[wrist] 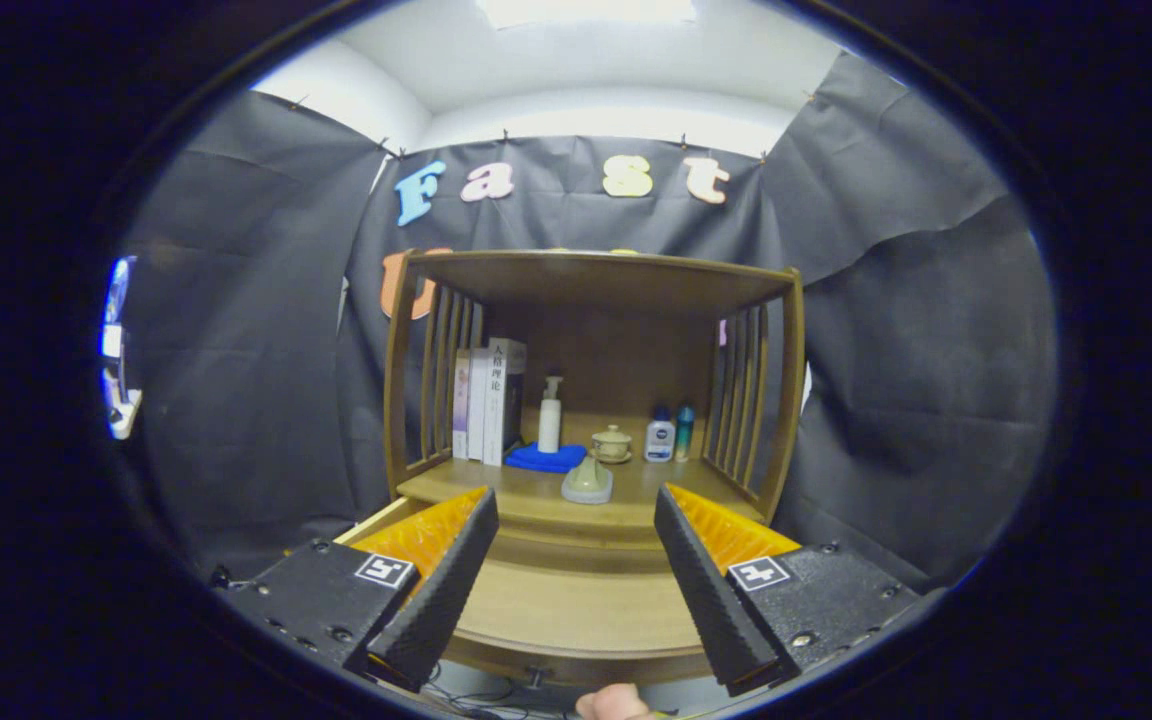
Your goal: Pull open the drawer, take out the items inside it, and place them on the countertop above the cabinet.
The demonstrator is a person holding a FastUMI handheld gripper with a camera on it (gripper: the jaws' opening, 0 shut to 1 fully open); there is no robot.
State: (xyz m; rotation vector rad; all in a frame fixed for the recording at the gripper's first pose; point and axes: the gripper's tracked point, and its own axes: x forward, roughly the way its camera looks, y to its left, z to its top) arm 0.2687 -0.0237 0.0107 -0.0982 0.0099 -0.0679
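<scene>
Fingers (441,590) of the gripper (576,520) stand nearest, spread wide with nothing between them but open air, the drawer (576,610) lying below and between them. Just under the drawer front a small knob (534,677) shows, and a bit of a hand (614,703) pokes up at the very bottom, mostly cut off, so its grip cannot be made out. Cables (466,700) lie tangled beside it. That drawer is pulled out toward the camera and its wooden floor looks bare; the fingers cover its left and right corners, so what lies there cannot be told. Beyond the fingertips is the countertop (456,485) of the cabinet (596,280), a wooden shelf with slatted sides and a roof. Left to right on it: 3 books (489,400) upright against the left slats, spines too small to make out; a blue cloth (546,458) flat in front of them; a white pump bottle (550,415) behind the cloth; a pale dome-shaped item (587,483) near the front edge, its kind unclear; a small lidded cup (612,443) on a saucer; and 2 small bottles (660,437) side by side near the right slats, one white with a blue cap, one teal. Gripper points level and straight at the cabinet, centred on it.
</scene>
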